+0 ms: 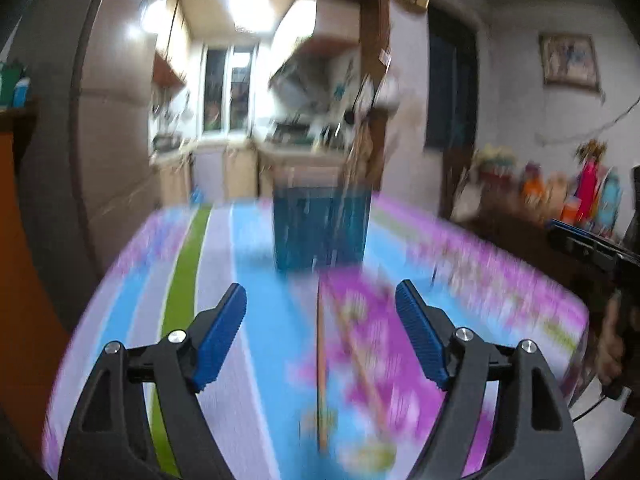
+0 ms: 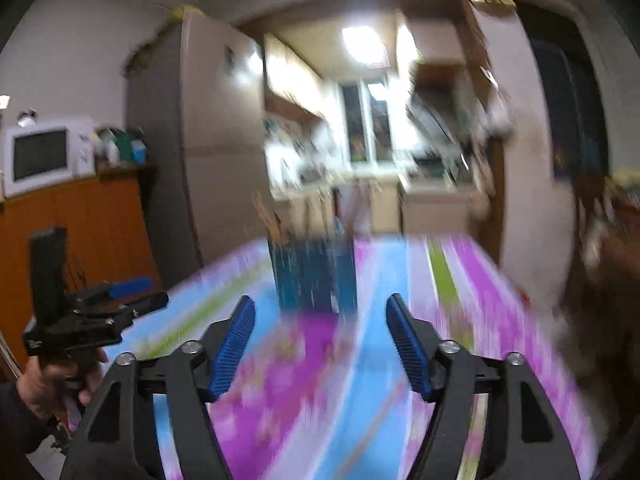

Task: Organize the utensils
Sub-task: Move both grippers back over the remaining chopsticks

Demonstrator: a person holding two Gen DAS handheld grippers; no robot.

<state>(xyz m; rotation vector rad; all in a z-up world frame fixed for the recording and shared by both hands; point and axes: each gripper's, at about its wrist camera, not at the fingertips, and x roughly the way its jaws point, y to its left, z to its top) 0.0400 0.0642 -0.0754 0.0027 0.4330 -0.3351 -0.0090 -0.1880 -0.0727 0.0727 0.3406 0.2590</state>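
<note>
Standing apart with nothing between their blue pads, both the left gripper (image 1: 321, 300) and the right gripper (image 2: 320, 312) hang over a striped, flowered tablecloth (image 1: 256, 264). Two thin sticks (image 1: 320, 360), blurred, lie on the cloth just below and ahead of the left jaws; beyond both sits a blue holder (image 1: 320, 232) with more utensils upright in it. Past the table lies a lit kitchen (image 2: 360, 140), with a microwave (image 2: 40, 156) far left of the right jaws.
</note>
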